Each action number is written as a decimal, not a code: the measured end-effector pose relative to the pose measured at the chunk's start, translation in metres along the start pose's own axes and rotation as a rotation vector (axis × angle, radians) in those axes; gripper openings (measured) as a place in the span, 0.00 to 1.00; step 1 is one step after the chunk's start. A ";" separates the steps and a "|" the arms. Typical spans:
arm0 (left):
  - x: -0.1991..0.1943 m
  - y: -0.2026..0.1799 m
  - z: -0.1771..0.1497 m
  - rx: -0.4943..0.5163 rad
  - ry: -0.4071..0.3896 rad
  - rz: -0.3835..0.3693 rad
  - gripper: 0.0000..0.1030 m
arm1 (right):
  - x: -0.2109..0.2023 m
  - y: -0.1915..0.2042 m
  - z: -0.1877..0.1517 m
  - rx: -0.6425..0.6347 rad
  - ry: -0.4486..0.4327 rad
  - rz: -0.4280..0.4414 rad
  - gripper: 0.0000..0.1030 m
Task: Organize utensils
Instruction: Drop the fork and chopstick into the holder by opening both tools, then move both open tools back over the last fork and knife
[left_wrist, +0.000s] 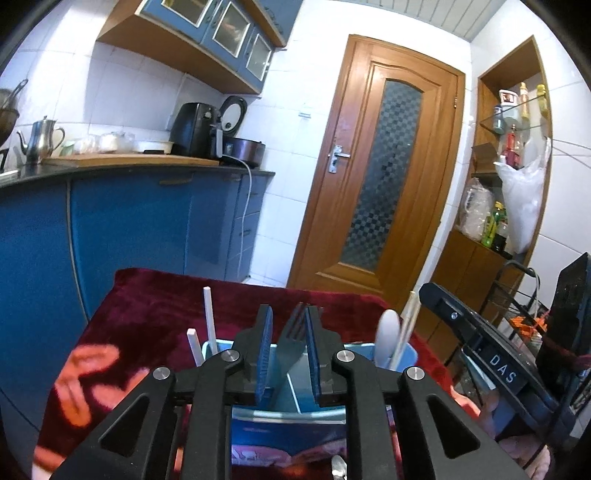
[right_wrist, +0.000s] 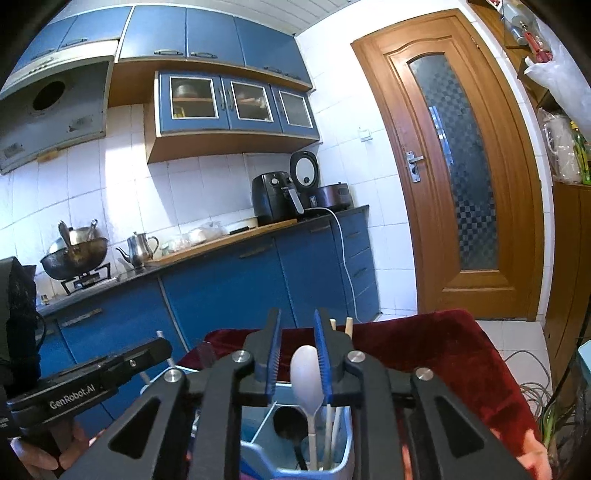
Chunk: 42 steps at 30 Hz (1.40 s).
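- Our left gripper (left_wrist: 290, 341) stands released around the dark fork (left_wrist: 293, 338), dropped upright into the blue holder (left_wrist: 406, 356).
- Our right gripper (right_wrist: 297, 349) stands released beside the white spoon (right_wrist: 306, 376), sorted rightward.

Upright utensils crowd the blue caddy (right_wrist: 343, 417): fork (left_wrist: 293, 339) in the middle, spoon (right_wrist: 306, 373) and chopsticks (right_wrist: 349, 325) right; the red-covered bench (left_wrist: 147, 314) beyond lies open.

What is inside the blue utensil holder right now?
The blue utensil holder holds a white spoon, pale chopsticks and a dark ladle-like utensil; a black fork stands in another compartment. The bottom is hidden.
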<state>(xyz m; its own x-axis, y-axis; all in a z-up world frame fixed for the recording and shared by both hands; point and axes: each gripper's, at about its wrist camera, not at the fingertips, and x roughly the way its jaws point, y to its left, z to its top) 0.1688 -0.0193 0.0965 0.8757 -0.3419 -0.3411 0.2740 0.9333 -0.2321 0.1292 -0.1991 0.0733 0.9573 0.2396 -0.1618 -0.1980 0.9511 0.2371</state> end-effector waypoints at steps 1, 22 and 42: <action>-0.004 -0.002 0.000 0.003 0.002 0.000 0.18 | -0.003 0.001 0.001 -0.001 0.001 0.000 0.23; -0.069 -0.005 -0.028 -0.014 0.166 0.002 0.18 | -0.085 0.022 -0.016 0.069 0.173 -0.011 0.24; -0.084 -0.018 -0.082 -0.023 0.354 -0.006 0.18 | -0.126 0.013 -0.075 0.102 0.393 -0.071 0.31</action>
<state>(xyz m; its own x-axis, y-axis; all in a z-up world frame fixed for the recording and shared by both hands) 0.0575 -0.0163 0.0545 0.6809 -0.3683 -0.6330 0.2661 0.9297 -0.2547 -0.0098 -0.2025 0.0246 0.8106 0.2491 -0.5300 -0.0935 0.9485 0.3028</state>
